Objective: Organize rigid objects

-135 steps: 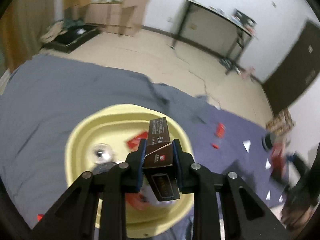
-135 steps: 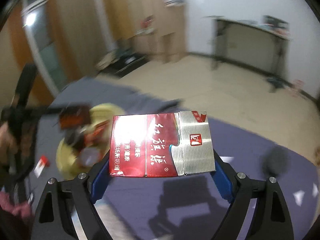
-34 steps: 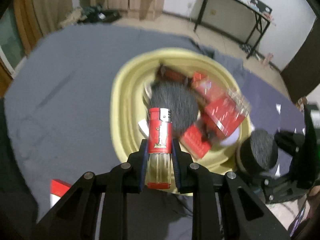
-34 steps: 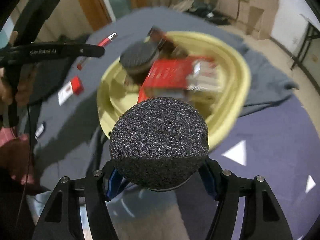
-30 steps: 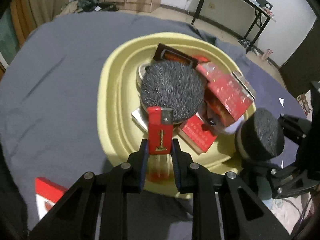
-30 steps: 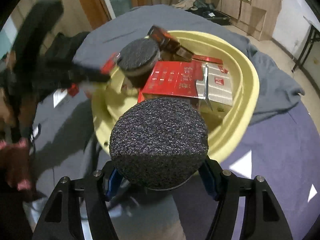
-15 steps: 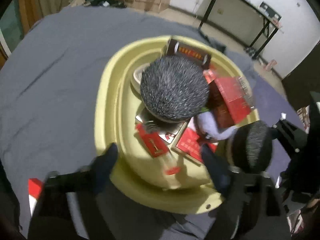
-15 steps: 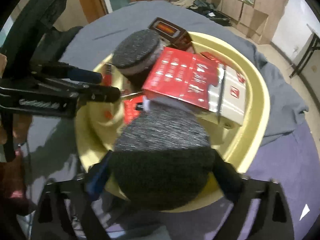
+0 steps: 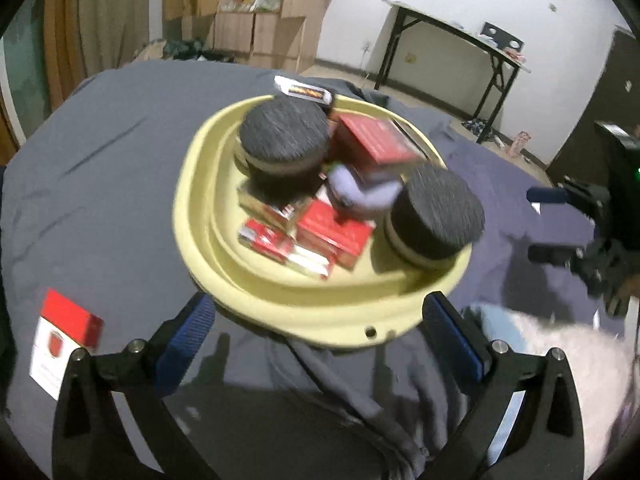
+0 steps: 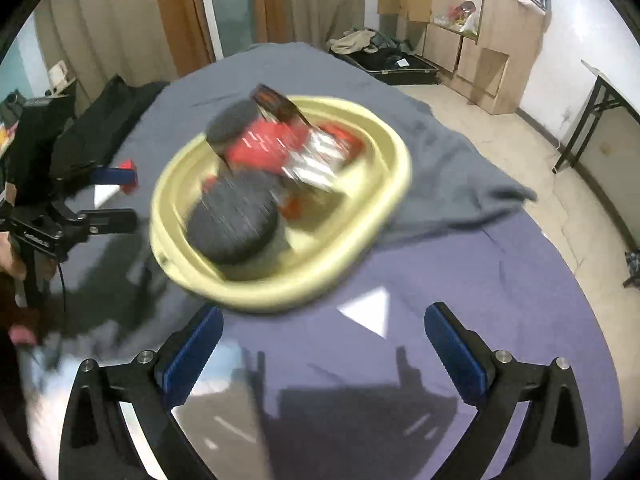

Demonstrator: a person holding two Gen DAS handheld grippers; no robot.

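Observation:
A yellow basin (image 9: 224, 272) on the grey cloth holds two round black-topped jars (image 9: 284, 140) (image 9: 436, 208), several red boxes (image 9: 336, 232), a dark brown box (image 9: 304, 90) and a red lighter (image 9: 264, 238). My left gripper (image 9: 320, 336) hangs just short of the basin's near rim; its jaws are opening, with nothing between them. My right gripper (image 10: 324, 340) is open and empty over the cloth, on the near side of the blurred basin (image 10: 400, 168). The near jar (image 10: 232, 224) sits inside that rim. Each gripper also shows in the other's view, the right gripper (image 9: 560, 216) and the left gripper (image 10: 108, 196).
A red and white box (image 9: 64, 336) lies on the cloth left of the basin. A white triangle (image 10: 368, 312) marks the cloth near my right gripper. Beyond the bed are a black folding table (image 9: 452, 36), wooden cabinets (image 10: 480, 60) and an open suitcase (image 10: 384, 60).
The left gripper let go of the red lighter, which now lies in the basin. The right gripper released the black-topped jar into the basin. Both opened wide and drew back.

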